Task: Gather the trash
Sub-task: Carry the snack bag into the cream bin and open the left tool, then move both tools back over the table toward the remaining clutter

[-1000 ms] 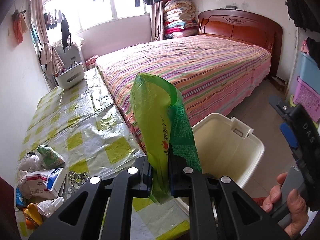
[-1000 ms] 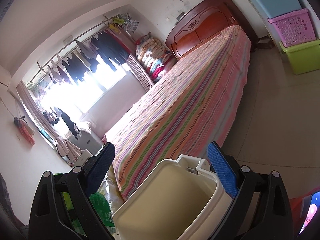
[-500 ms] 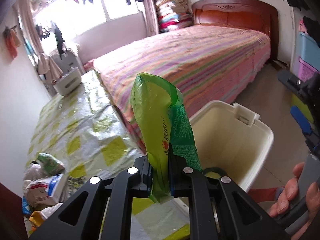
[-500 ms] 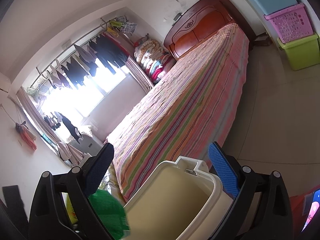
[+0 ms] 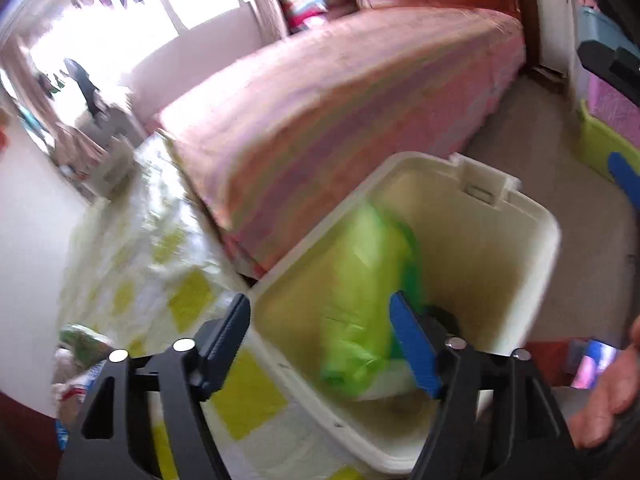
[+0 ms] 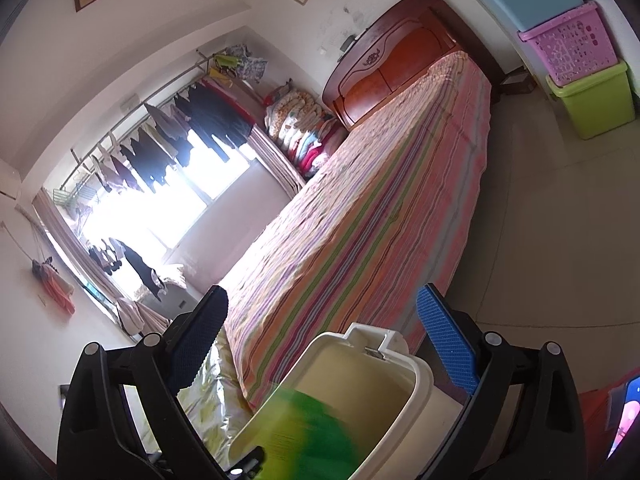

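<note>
The left claw (image 5: 320, 328) has just let go. Half a second ago its jaws were clenched on the crumpled green plastic snack bag (image 5: 360, 304), held upright above the counter's edge; now the jaws are opening, spread wide, and the bag is no longer pinched. In the left wrist view it shows as a blurred green streak between the two fingers but clear of their pads, already below the rim of the cream plastic waste bin (image 5: 552, 236) and against the wall at 9 o'clock inside it. The right wrist view agrees: a smeared green shape (image 6: 316, 432) lies low in the bin's mouth at about 7 o'clock. The blur suggests the bag is falling, so I cannot tell whether it has settled on the bottom.

The right claw (image 6: 328, 340) is released too, its jaws apart with nothing between them, aimed over the bin's (image 6: 424, 376) far rim toward the striped bed (image 6: 360, 220).

For the task, this piece counts as collected, provided it does not catch on the rim. More remains: a heap of wrappers and crumpled packets (image 5: 80, 360) lies on the yellow-and-white checked counter (image 5: 168, 264) at 8 o'clock from the bin, so the freed left claw would probably go there next.
</note>
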`<move>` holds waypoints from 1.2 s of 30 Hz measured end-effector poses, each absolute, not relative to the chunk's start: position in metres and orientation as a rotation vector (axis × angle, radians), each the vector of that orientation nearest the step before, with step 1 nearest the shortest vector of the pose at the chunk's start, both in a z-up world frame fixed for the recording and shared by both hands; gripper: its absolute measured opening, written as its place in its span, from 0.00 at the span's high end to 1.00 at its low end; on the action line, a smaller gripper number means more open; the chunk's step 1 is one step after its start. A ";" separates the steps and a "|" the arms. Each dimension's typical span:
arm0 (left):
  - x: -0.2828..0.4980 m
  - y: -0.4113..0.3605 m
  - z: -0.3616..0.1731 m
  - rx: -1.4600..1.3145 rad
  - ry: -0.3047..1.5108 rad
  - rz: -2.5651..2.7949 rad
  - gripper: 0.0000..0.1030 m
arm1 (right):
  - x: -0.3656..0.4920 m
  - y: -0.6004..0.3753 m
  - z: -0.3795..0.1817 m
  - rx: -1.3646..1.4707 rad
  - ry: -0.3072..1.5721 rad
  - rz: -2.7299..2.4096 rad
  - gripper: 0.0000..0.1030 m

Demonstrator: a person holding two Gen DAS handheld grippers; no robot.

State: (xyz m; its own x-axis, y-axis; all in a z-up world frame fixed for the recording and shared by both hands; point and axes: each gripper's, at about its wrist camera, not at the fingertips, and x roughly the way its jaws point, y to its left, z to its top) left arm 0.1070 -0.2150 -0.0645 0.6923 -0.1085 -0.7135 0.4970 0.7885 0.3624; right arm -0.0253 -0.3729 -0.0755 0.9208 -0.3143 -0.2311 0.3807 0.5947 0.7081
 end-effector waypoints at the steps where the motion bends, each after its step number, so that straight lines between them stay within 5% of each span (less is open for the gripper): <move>1: 0.103 -0.212 -0.059 0.593 0.681 -0.315 0.31 | -0.025 -0.373 -0.076 0.842 0.087 -0.403 0.09; 14: 0.097 -0.113 0.014 0.510 0.443 0.078 0.25 | -0.011 -0.357 -0.070 0.778 0.137 -0.381 0.07; 36: 0.077 -0.014 0.037 0.353 0.478 0.172 0.24 | 0.008 -0.301 -0.052 0.654 0.169 -0.319 0.07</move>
State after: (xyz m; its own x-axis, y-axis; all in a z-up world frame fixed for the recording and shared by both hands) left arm 0.0766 -0.0139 0.0370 0.8749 0.2433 -0.4188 -0.0798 0.9253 0.3709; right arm 0.0083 -0.3010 -0.0525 0.9379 -0.2373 -0.2529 0.3425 0.7477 0.5689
